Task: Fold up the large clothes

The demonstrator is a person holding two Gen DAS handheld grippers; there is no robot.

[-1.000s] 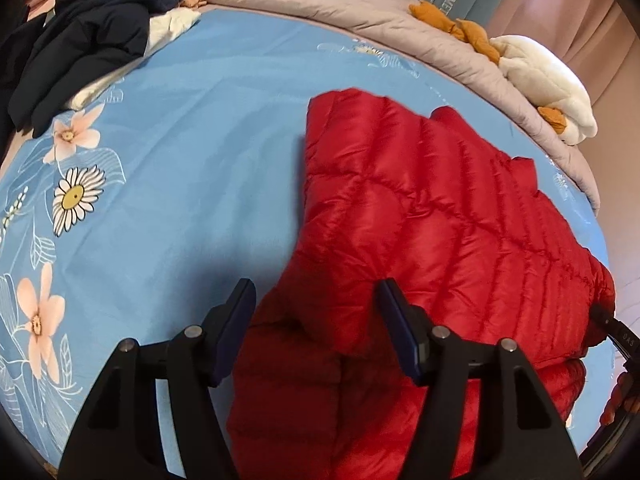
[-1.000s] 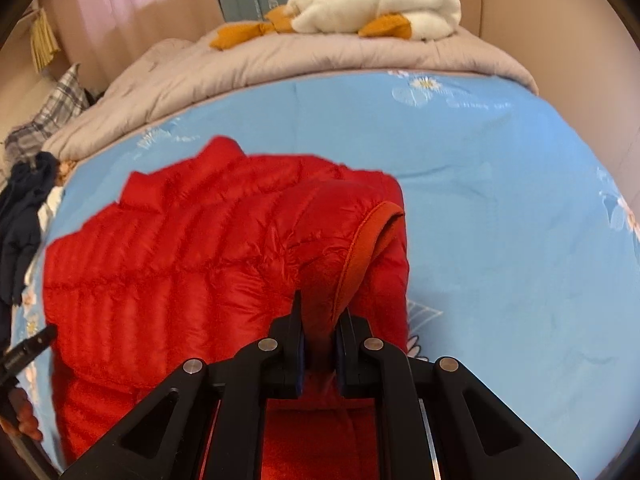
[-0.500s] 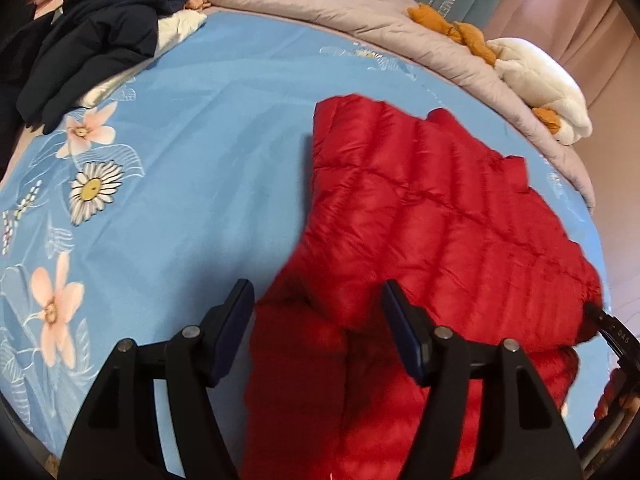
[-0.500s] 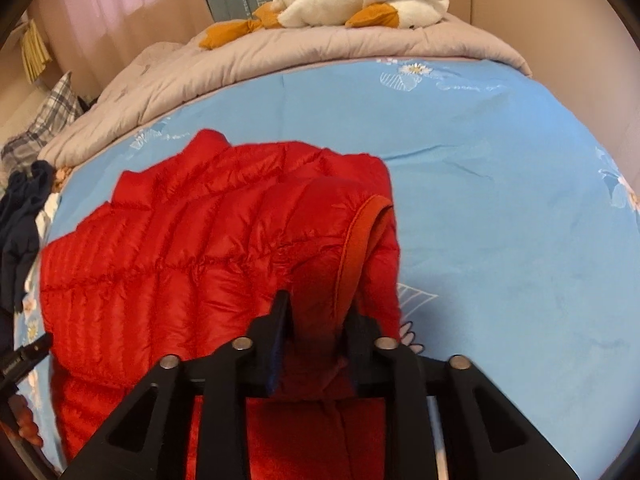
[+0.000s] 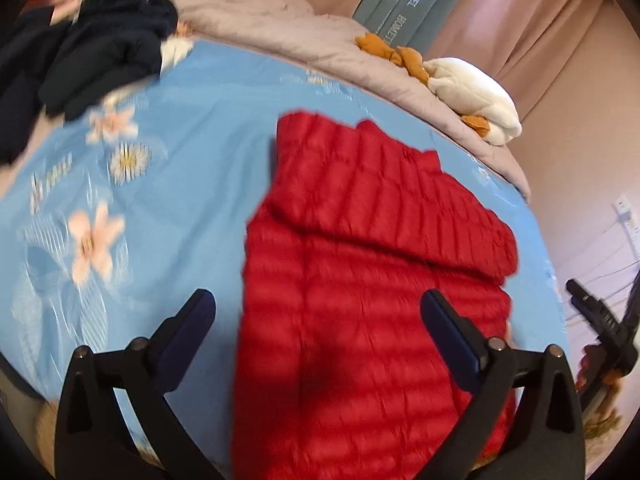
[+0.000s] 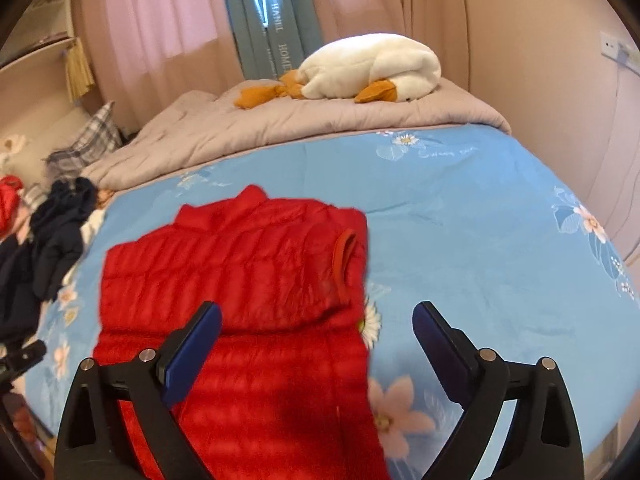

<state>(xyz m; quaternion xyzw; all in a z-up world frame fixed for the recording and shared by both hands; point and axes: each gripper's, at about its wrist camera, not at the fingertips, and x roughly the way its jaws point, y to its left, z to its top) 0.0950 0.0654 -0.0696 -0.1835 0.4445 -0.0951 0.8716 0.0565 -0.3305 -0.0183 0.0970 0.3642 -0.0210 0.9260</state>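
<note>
Left tool (image 5: 316, 312): bottom of the left wrist view; black arms, blue pads; jaws have just been opening and stand wide apart above the jacket, nothing between the pads.
Right tool (image 6: 316, 322): bottom of the right wrist view; a second ago pinched on the sleeve, its jaws have just been opening, now empty.
Red jacket (image 6: 240, 280): quilted, puffy; folded flat at frame centre on the bed, orange-lined cuff (image 6: 343, 256) upward.
Bed sheet (image 6: 460, 240): blue, flower print.
Dark clothes (image 5: 92, 52): heaped, upper left.
Plush goose (image 6: 372, 68): white and orange, on grey quilt (image 6: 280, 128).
Writing: blue panel (image 6: 280, 40), top centre, partly reads "HOME".
</note>
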